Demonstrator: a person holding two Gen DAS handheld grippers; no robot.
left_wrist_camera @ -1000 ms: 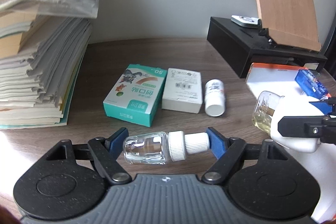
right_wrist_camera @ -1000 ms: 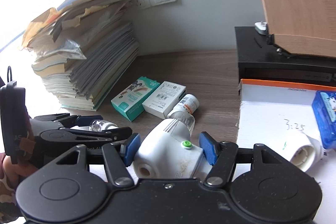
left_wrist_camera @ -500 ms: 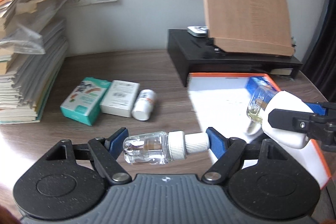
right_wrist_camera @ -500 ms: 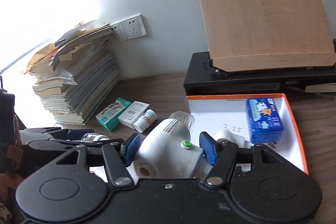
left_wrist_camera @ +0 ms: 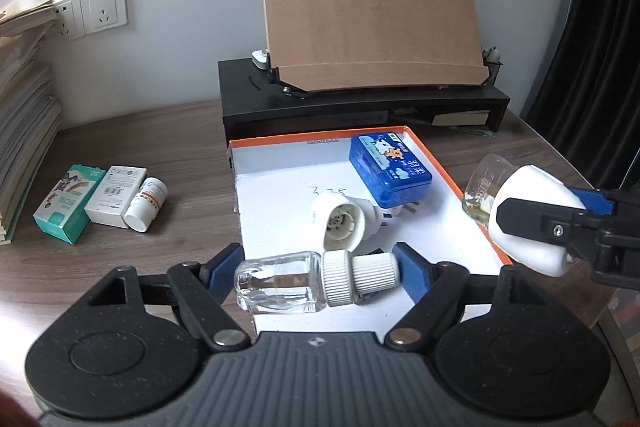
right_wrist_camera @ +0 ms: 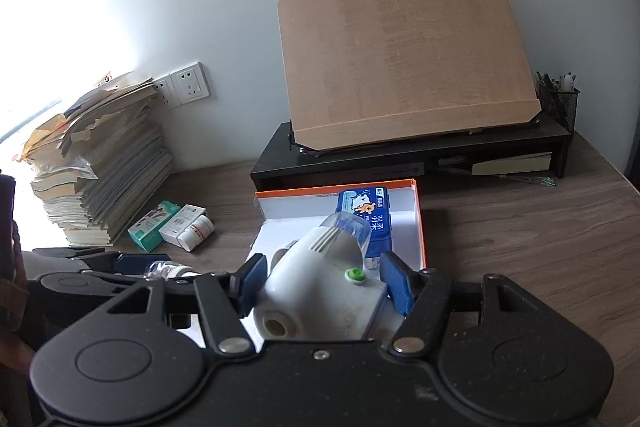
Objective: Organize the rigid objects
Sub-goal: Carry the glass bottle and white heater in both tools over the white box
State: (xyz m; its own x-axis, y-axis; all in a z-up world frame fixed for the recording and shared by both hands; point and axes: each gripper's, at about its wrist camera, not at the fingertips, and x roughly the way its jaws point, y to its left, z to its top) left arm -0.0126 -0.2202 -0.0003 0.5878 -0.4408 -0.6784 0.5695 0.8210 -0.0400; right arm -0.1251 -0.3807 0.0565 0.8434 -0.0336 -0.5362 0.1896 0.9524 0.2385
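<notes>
The left gripper squeezes a small glass bottle lying sideways over the orange-edged box, and the right gripper squeezes a white plug-in device above it.

Two tools were in view, the left tool and the right tool. One clear glass bottle and one white plug-in device were carried. One orange-rimmed box contained one blue tissue pack and one white lamp socket. Near the counter's left edge lay two cartons, one teal carton and one white carton, plus one pill bottle. One paper stack, two wall sockets, one black riser and one wooden board stood along the back edge.
</notes>
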